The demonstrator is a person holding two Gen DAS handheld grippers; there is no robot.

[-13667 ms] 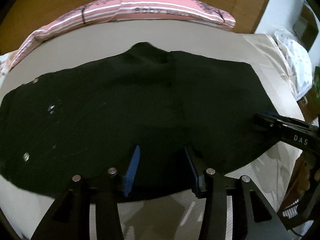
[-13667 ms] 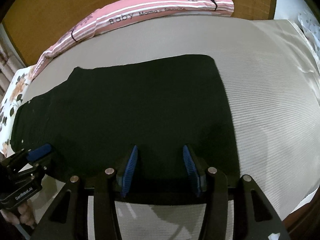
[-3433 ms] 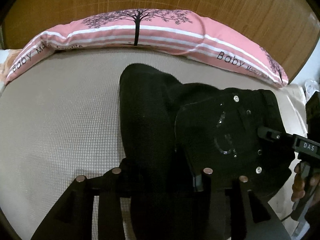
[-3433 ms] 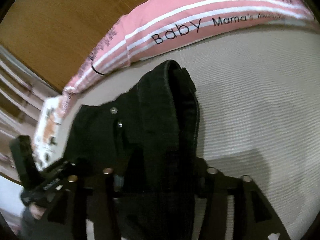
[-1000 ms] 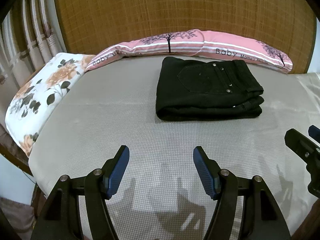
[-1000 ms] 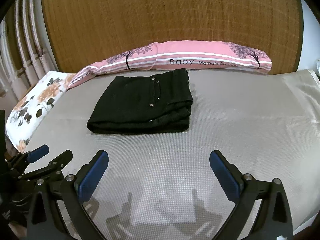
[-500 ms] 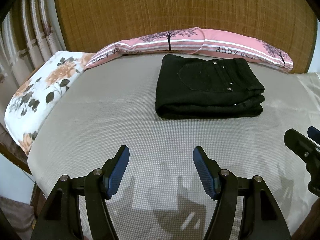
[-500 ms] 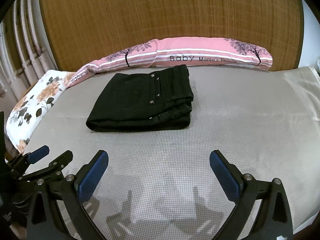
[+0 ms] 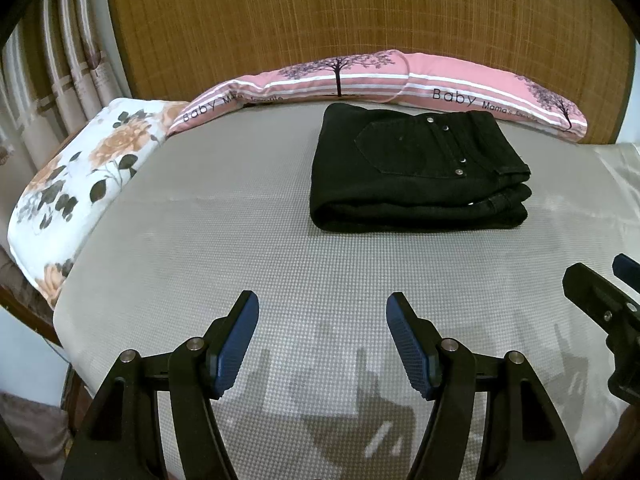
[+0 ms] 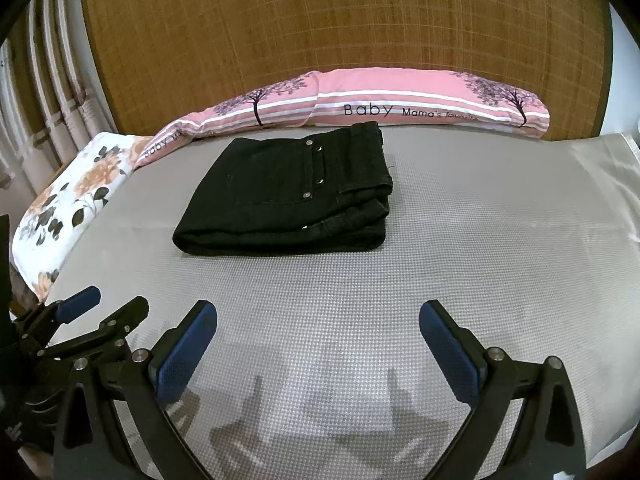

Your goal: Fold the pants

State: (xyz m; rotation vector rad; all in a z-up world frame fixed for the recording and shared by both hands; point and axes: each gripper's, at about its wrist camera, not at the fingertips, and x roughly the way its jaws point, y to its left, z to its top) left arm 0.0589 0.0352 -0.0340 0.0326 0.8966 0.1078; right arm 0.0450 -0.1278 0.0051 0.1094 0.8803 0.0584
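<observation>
The black pants (image 9: 416, 172) lie folded in a compact rectangular stack on the grey mattress cover (image 9: 240, 240), back pocket and rivets on top; they also show in the right wrist view (image 10: 292, 196). My left gripper (image 9: 322, 316) is open and empty, well in front of the stack, near the bed's front edge. My right gripper (image 10: 318, 322) is open wide and empty, also well back from the pants. Each gripper shows at the edge of the other's view: the right one (image 9: 612, 292), the left one (image 10: 96, 312).
A long pink striped "Baby" pillow (image 9: 400, 80) lies behind the pants against a woven wood headboard (image 10: 320, 20). A floral pillow (image 9: 80, 184) sits at the bed's left end. Curtains (image 9: 52, 72) hang at far left.
Since 3.4 s ago both grippers let go of the pants and pulled back. Over the last second both views have barely shifted; the folded pants lie still.
</observation>
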